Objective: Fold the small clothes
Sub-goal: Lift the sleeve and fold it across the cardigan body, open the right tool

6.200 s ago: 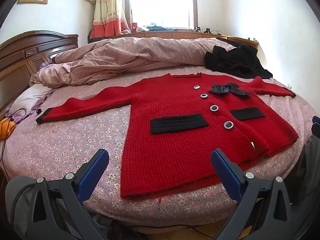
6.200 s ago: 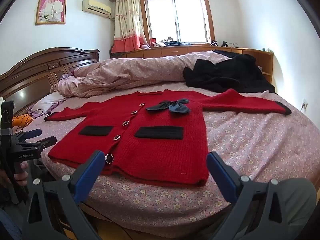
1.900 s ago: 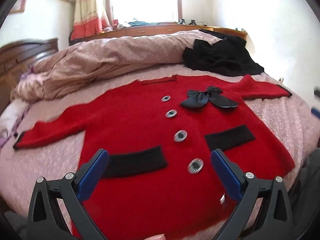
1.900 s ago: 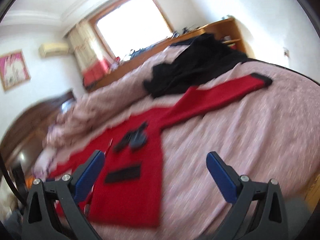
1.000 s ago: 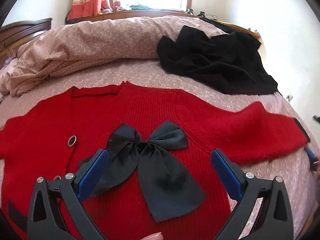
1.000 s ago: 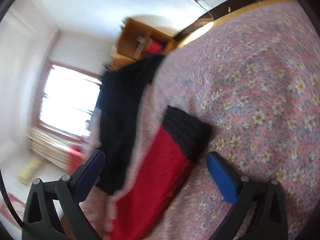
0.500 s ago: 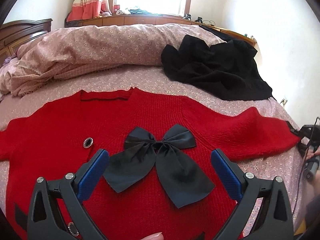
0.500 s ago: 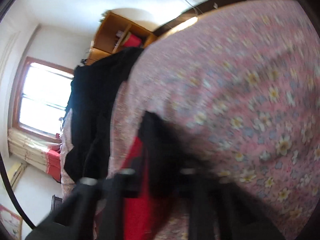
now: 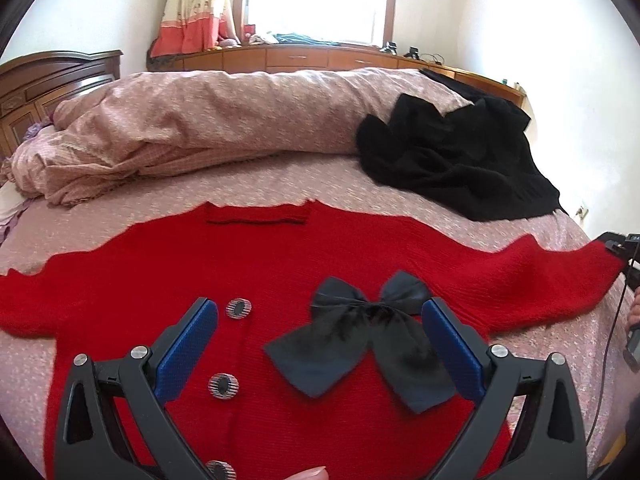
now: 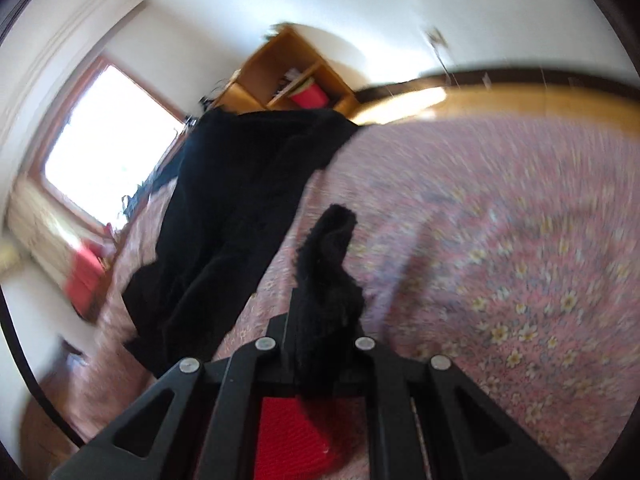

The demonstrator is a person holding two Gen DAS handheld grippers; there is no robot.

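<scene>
Pinching black cuff, right tongs

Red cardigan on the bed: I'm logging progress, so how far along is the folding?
Barely started. Done: the red cardigan lies spread flat, front up, with its black bow showing. In hand: the right gripper is shut on the black cuff of one sleeve; the left gripper is open above the bow. Left: both sleeves and the body are unfolded.
</scene>
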